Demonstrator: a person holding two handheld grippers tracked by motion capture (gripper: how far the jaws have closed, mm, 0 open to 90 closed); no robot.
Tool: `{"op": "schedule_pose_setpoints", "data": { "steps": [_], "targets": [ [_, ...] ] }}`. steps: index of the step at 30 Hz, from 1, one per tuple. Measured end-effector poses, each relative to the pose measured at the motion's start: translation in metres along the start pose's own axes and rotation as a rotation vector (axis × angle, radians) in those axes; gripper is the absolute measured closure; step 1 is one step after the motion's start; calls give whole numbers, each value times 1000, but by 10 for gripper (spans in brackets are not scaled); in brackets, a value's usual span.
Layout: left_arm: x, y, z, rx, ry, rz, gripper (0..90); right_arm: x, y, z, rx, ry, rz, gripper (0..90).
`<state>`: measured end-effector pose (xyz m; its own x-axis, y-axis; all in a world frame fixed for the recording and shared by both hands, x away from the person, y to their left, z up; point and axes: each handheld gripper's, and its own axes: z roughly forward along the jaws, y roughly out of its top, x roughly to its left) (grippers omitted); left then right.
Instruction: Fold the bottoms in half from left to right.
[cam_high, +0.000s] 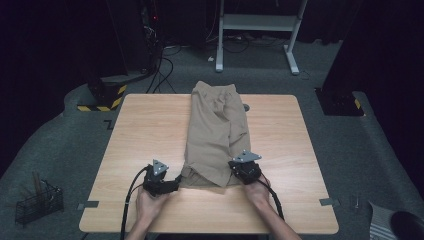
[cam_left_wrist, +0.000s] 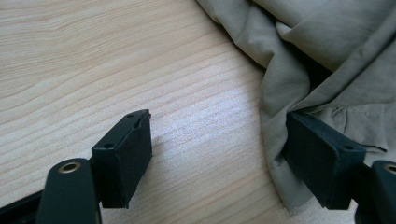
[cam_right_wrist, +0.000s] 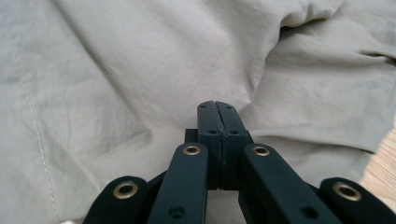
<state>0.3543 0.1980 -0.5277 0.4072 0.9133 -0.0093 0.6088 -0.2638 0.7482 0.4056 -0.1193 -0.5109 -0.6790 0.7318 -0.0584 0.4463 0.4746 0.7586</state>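
Folding appears under way on the light wooden table. Left gripper: jaws wide apart, one touching the hem of the folded khaki cloth shorts, nothing held. Right gripper: jaws pressed together over the fabric, any pinch unclear. Next, the left presumably must close on the hem.

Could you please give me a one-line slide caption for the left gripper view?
Left gripper open on the wooden table, one jaw touching the edge of rumpled khaki shorts.

Bare tabletop left and right of folded khaki shorts; shorts block the middle strip.
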Motion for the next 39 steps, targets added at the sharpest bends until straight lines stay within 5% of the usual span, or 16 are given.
{"op": "schedule_pose_setpoints", "data": {
  "steps": [4,11,14,17,19,22,26,29,34,35,37,38,39],
  "targets": [
    [0,0,-1,1,6,-5,248,-4,1,-4,-7,-23,-20,900],
    [4,-4,-5,-1,16,-14,247,-30,-11,-29,-14,-106,24,900],
    [6,-8,-9,0,23,-22,251,-46,-27,-30,44,-135,61,900],
    [6,-9,-12,10,28,-26,262,-48,-34,-26,77,-129,67,897],
    [6,-8,-14,25,17,-29,272,-48,-34,-25,74,-124,75,864],
    [4,-1,-17,-4,-7,-18,273,-45,-25,-31,0,-114,87,668],
    [-3,21,-11,-19,-30,32,273,-42,-13,-29,-27,-118,98,600],
    [-10,36,1,-8,-47,85,367,-40,-3,-14,5,-102,90,626],
    [-17,47,26,48,-12,159,509,-39,-2,1,47,-77,105,723],
    [-18,48,29,51,-6,170,626,-37,-3,4,61,-73,98,801],
    [-18,47,33,58,-2,179,687,-36,-3,5,67,-74,83,842],
    [-18,47,33,60,1,178,837,-33,-3,6,75,-85,59,899],
    [-13,47,30,51,-9,148,871,-33,-3,5,75,-89,53,900]
  ]
}}
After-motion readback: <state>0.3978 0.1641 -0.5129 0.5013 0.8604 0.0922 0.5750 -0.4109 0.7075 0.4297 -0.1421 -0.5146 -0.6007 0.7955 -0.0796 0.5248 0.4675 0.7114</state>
